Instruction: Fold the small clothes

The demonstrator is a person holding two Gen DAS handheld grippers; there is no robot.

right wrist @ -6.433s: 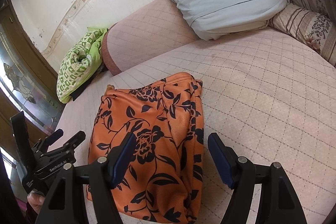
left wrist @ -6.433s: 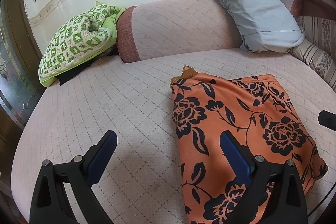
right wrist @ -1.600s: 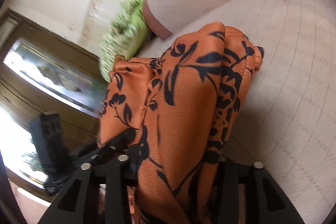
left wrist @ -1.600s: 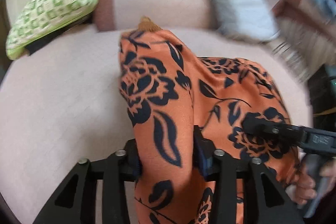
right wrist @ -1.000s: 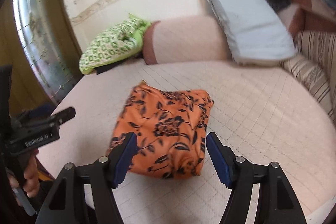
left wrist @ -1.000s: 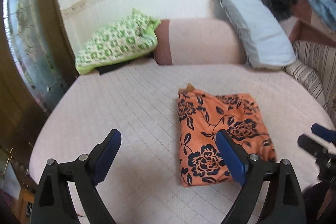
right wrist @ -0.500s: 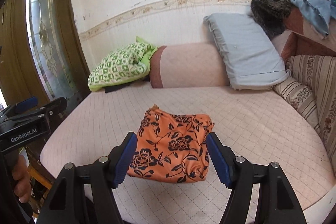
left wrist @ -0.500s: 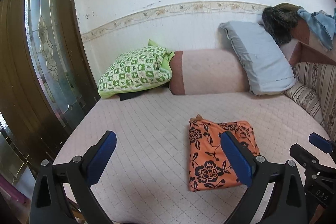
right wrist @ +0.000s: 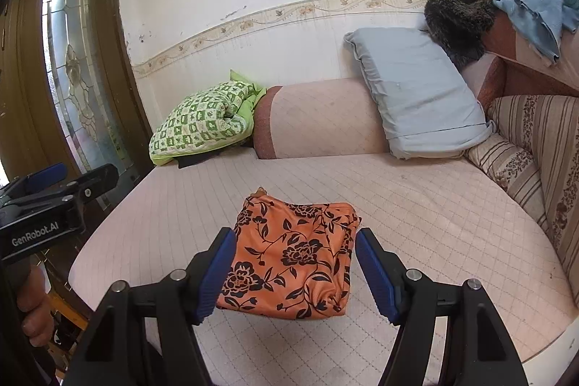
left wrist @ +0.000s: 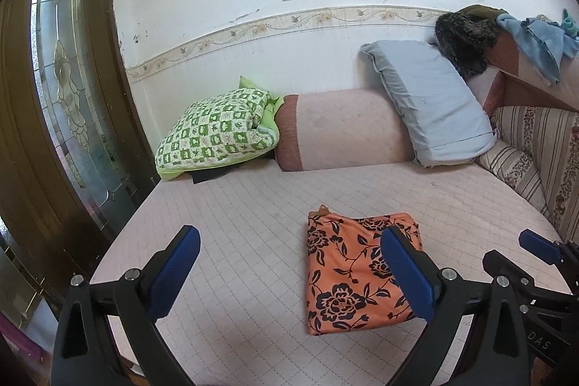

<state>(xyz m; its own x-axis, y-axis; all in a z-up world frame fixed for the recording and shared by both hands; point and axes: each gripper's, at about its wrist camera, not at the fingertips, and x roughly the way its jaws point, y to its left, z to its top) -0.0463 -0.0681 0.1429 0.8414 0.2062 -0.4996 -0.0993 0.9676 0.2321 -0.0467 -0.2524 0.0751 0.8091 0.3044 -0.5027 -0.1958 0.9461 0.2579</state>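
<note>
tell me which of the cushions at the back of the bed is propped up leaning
The plain grey-blue pillow, propped against the headboard corner. The green-and-white patterned quilted cushion lies slumped low, and the long pink bolster lies flat between them.

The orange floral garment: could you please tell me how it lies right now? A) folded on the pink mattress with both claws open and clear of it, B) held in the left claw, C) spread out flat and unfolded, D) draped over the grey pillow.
A: the orange floral garment lies as a folded bundle on the pink mattress, and the left claw and right claw are open, holding nothing.
</note>
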